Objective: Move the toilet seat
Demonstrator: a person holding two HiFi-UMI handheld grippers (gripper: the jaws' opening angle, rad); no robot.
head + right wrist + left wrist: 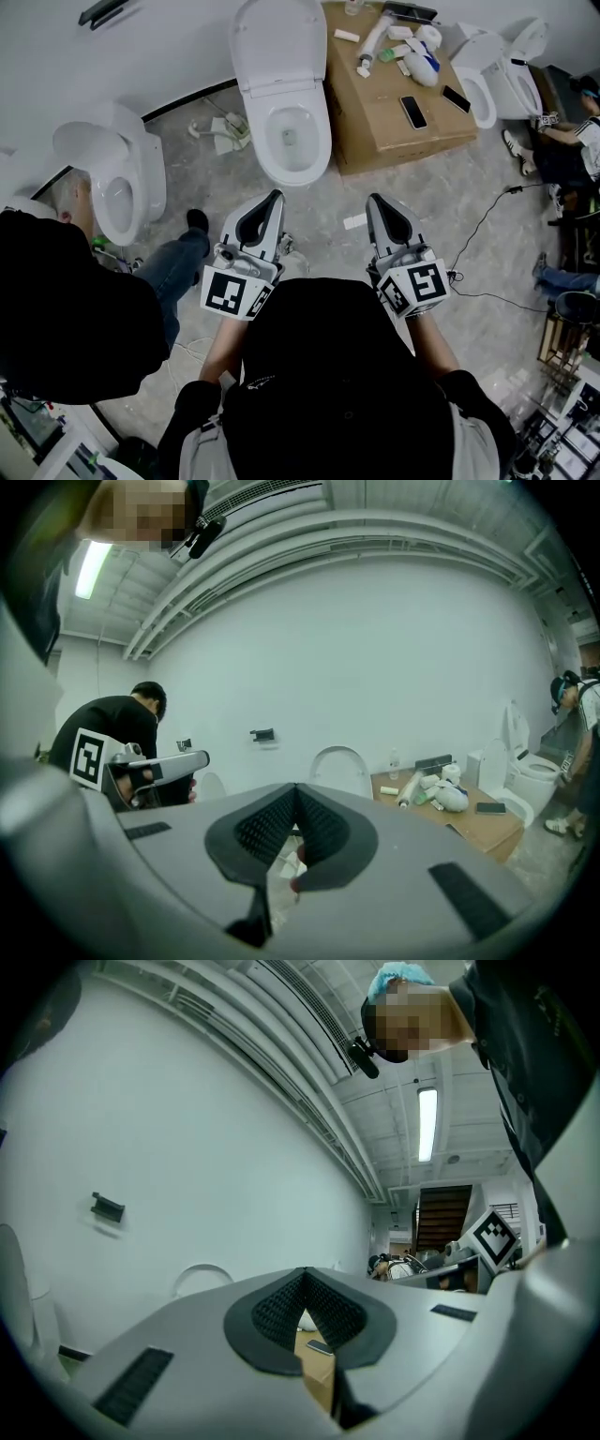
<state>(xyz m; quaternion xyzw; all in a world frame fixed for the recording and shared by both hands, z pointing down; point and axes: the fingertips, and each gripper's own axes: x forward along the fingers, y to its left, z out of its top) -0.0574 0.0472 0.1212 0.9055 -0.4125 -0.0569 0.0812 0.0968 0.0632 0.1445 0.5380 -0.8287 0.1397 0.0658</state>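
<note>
**Both hand-held grippers clenched and empty, short of the toilet**

Straight ahead of me stands the middle toilet (281, 164). Its toilet seat (277, 47) is tipped up against the wall, so the bowl (293, 141) lies open, with a little water at the bottom and nothing else that I can see. Just right of it sits a cardboard box (375, 141), closed (what is inside I cannot tell). On its top lie a dark phone (413, 112), a second phone (457, 98) near the right edge, a white bottle (422, 67) and some small rolls and tubes. Another toilet (117, 183) stands to the left, lid up, and one more (492, 80) beyond the box.

My left hand-held gripper (275, 197) and right hand-held gripper (374, 200) are side by side over the floor (328, 211), well apart from each other. Both point towards the bowl and neither touches it. In each gripper view the ribbed pads meet at the tips, jaws clenched on nothing. A person in black (66, 300) stands at my left.
</note>
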